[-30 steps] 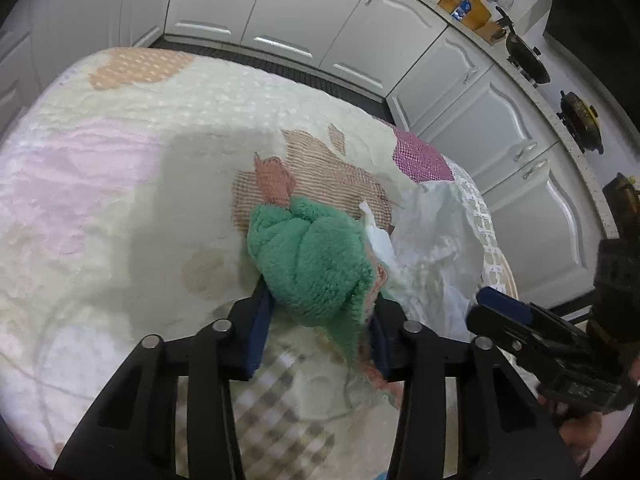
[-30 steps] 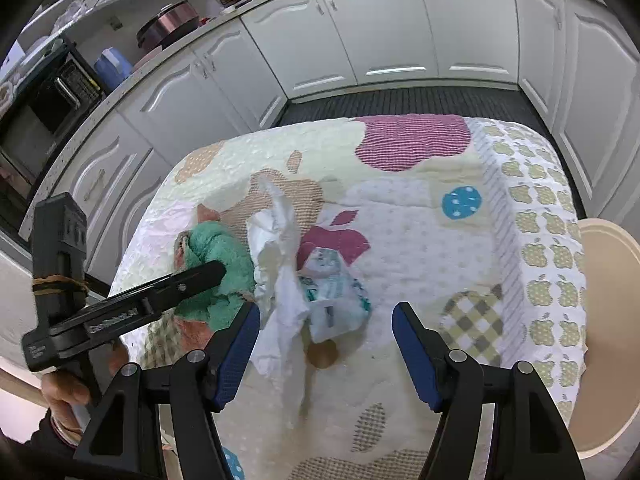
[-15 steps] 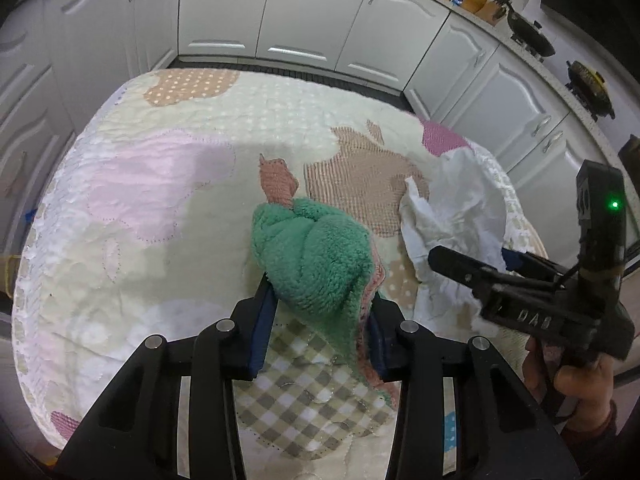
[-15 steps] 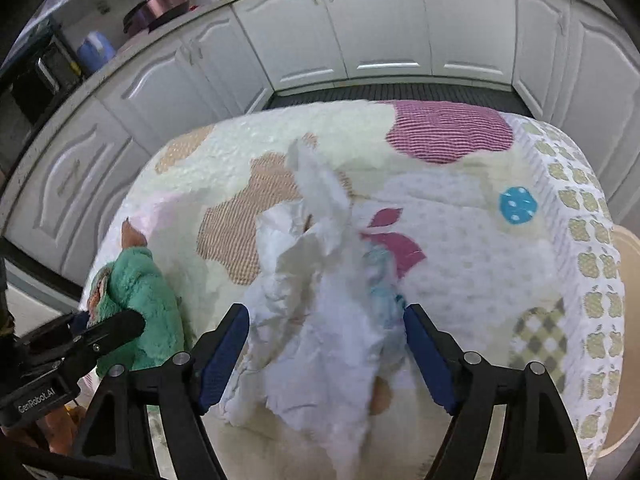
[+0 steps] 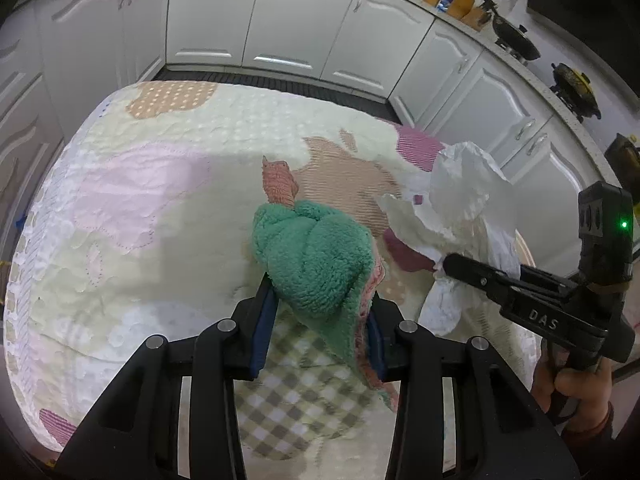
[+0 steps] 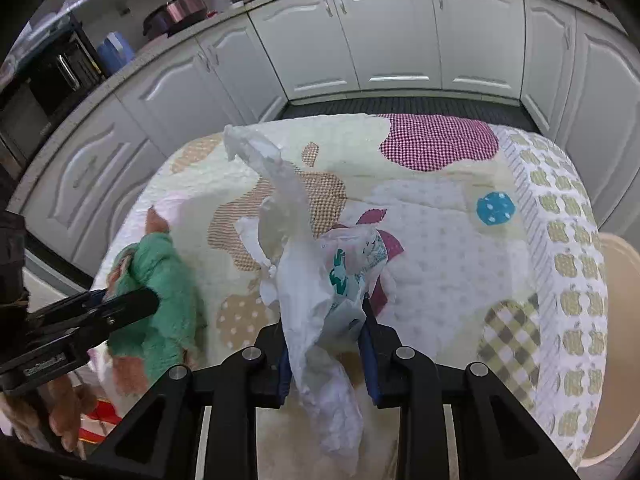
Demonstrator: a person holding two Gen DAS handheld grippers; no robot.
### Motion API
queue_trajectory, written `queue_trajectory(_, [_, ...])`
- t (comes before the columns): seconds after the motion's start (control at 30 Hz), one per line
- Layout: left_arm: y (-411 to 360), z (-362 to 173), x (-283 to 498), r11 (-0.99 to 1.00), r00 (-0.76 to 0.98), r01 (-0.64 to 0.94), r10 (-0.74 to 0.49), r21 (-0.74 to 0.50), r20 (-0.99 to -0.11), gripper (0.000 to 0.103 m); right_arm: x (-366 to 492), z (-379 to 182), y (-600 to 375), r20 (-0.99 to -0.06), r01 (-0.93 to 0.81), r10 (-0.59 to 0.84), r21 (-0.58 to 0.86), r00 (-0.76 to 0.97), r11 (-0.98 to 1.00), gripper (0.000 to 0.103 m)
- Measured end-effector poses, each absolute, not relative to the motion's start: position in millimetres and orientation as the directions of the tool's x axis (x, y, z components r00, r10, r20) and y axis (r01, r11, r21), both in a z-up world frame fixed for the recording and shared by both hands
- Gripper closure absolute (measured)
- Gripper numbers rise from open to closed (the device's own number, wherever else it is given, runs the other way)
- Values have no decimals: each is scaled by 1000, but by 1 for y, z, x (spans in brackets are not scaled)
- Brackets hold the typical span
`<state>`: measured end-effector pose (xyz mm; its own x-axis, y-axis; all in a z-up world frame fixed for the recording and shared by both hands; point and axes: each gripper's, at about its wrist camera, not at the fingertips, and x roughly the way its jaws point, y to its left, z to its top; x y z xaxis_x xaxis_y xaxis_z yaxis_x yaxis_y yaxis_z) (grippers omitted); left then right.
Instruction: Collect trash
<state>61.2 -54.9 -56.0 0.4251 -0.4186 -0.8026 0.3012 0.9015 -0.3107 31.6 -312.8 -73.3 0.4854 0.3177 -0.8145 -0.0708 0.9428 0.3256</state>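
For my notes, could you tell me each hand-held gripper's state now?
Left hand-held gripper: shut on green cloth.
Right hand-held gripper: shut on white paper trash.

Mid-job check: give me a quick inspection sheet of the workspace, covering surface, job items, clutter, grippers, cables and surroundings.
Surface: table covered by a patchwork cloth with apple patterns.
Job's things: crumpled white paper bunched with a printed plastic wrapper, lifted in the right gripper.
Clutter: green towel with a pink underside, held by the left gripper.
Grippers: left gripper shut on the green towel; right gripper shut on the crumpled white paper and wrapper.
Cables: nothing seen.
Surroundings: white kitchen cabinets, a pan on the counter, a beige chair seat beside the table.
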Motion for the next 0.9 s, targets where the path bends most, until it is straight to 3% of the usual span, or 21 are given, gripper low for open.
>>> queue_trajectory(0.37, [-84, -46, 48, 887, 421, 353, -434, -297, -796, 68, -4, -64, -344, -770, -18, 397, 449, 499, 893, 76])
queue_trajectory(0.9, [-128, -32, 32, 865, 423, 429, -446, -259, -789, 69, -32, -52, -378, -763, 37, 349, 438, 544, 898, 76])
